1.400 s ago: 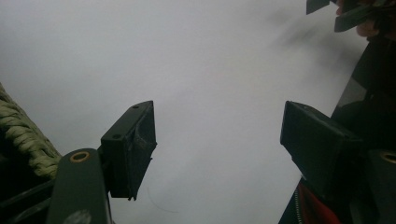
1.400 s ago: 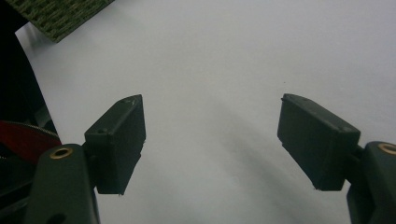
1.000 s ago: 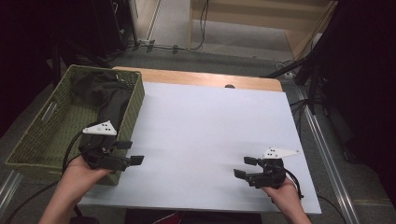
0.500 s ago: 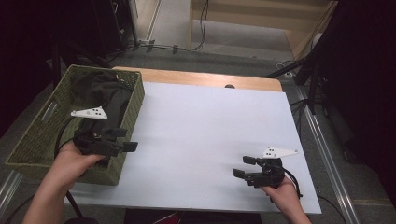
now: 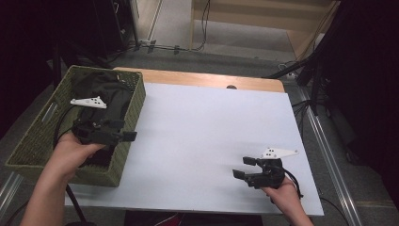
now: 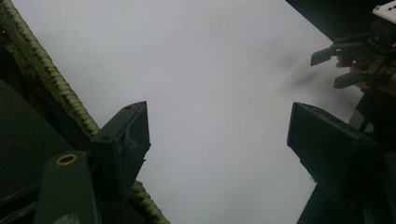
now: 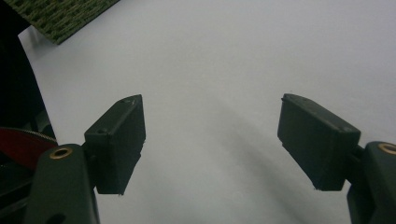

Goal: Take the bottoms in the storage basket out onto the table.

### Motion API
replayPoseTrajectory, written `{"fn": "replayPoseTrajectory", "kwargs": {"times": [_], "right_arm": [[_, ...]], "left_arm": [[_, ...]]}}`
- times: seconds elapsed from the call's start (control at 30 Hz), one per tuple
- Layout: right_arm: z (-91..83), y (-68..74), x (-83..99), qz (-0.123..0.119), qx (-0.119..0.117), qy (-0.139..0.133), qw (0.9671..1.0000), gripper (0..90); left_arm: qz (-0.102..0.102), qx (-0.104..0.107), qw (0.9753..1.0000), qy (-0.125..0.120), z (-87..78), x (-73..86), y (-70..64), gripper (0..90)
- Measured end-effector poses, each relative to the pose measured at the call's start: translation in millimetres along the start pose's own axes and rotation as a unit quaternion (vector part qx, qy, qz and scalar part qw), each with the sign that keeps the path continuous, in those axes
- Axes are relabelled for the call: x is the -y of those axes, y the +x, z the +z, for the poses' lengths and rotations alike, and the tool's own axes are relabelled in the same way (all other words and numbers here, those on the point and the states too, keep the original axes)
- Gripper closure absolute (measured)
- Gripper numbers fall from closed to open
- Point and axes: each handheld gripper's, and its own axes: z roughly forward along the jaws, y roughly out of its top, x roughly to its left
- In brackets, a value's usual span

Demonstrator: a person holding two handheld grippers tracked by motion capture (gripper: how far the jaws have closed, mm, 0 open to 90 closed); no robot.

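Note:
A green woven basket (image 5: 33,141) stands at the table's left edge, and dark cloth (image 5: 101,89) lies inside it. My left gripper (image 5: 123,130) hovers over the basket's right wall, open and empty, its jaws pointing right toward the table. In the left gripper view the left gripper (image 6: 217,140) has the basket rim (image 6: 56,84) beside its left jaw and white table beneath. My right gripper (image 5: 243,167) rests low over the white table at the front right, open with nothing between its jaws. In the right gripper view the right gripper (image 7: 210,140) faces bare white surface.
The white tabletop (image 5: 211,122) spans the middle, with a wooden strip (image 5: 202,79) along its far edge and a small dark spot (image 5: 230,87) there. A basket corner (image 7: 60,16) shows far off. Cables and dark stands surround the table.
My left gripper has risen and moved back and left, from the basket's front right corner to above its right wall. The right gripper has stayed in place.

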Motion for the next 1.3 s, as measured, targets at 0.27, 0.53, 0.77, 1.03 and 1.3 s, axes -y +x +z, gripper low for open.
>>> {"fn": "replayPoseTrajectory", "kwargs": {"times": [0.27,0.53,0.77,1.03,1.3], "right_arm": [[2.7,-0.4,-1.6,-0.004,-0.001,0.002,1.0,21.9],[3.4,-0.5,-2.1,-0.005,-0.002,0.002,1.0,21.9],[3.4,-0.7,-2.1,-0.003,-0.001,0.002,1.0,22.0],[3.8,-1.0,-2.1,0.0,-0.003,0.003,1.0,21.9],[3.9,-2.4,-0.6,0.001,-0.002,0.004,1.0,21.9]], "left_arm": [[0.001,-0.016,0.9999,-0.004,-1.8,-11.3,3.5,21.9],[-0.005,-0.027,0.9996,-0.005,0.5,-18.8,11.7,22.0],[-0.007,-0.059,0.9982,-0.001,7.7,-23.2,23.3,21.9],[-0.024,-0.077,0.9967,-0.006,7.1,-33.3,38.3,21.9],[-0.025,-0.113,0.9933,-0.011,-2.5,-36.5,53.2,21.8]]}}
